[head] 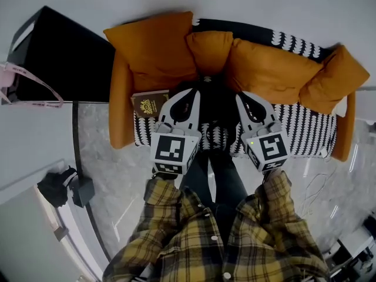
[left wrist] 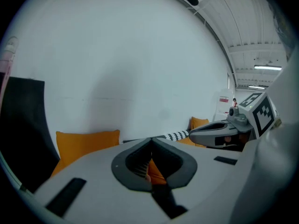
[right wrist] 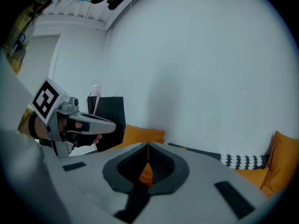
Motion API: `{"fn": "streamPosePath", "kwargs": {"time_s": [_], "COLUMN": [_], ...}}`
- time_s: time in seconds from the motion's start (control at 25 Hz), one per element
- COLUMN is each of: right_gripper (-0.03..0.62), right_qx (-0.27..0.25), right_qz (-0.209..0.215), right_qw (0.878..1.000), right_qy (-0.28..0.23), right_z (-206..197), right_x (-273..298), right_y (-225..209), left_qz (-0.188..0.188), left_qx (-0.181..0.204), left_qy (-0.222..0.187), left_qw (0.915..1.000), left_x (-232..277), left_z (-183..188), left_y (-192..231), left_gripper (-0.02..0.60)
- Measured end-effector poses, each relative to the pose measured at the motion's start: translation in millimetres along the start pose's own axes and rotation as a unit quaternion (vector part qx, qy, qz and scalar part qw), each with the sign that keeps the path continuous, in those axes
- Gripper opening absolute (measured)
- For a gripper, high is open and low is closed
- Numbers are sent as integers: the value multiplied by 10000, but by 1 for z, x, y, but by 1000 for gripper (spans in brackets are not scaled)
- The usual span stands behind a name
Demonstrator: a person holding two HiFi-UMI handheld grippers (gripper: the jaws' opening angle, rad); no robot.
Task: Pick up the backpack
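A black backpack [head: 215,106] sits in the middle of the sofa [head: 305,131], against the orange back cushions [head: 267,69]. In the head view my left gripper [head: 191,94] hovers at the backpack's left side and my right gripper [head: 241,97] at its right side. Whether either touches it I cannot tell. Both are shut with nothing held. In the left gripper view the jaws [left wrist: 151,142] are pressed together, an orange cushion [left wrist: 86,143] shows beyond them, and the right gripper [left wrist: 224,132] shows at the right. The right gripper view shows its shut jaws [right wrist: 147,146] and the left gripper [right wrist: 77,122]; the backpack is hidden in both.
A brown box [head: 149,104] lies on the sofa's left end. A tall black bag [head: 61,54] with a pink strap [head: 23,87] stands left of the sofa. A dark bundle [head: 59,187] lies on the floor at lower left. Cables [head: 320,184] trail at the right.
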State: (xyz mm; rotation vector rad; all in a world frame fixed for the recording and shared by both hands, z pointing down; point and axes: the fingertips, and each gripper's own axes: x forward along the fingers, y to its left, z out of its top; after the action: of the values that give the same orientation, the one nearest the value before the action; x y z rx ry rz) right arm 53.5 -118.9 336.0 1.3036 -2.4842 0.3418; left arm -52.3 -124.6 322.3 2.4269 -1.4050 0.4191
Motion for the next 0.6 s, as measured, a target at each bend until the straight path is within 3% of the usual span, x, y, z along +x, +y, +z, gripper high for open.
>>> {"fn": "streamPosePath", "kwargs": {"time_s": [0.6], "right_gripper": [15], "right_qx": [359], "right_qz": [138], "right_qw": [9974], "right_qy": [610], "right_z": [-131], "right_x": [59], "right_y": [-15], "left_qz": [18], "left_qx": [-286], "left_qy": [732], "left_qw": [9969], "left_x": [59], "left_z": [-127], "left_y": [16], "left_gripper": [17]}}
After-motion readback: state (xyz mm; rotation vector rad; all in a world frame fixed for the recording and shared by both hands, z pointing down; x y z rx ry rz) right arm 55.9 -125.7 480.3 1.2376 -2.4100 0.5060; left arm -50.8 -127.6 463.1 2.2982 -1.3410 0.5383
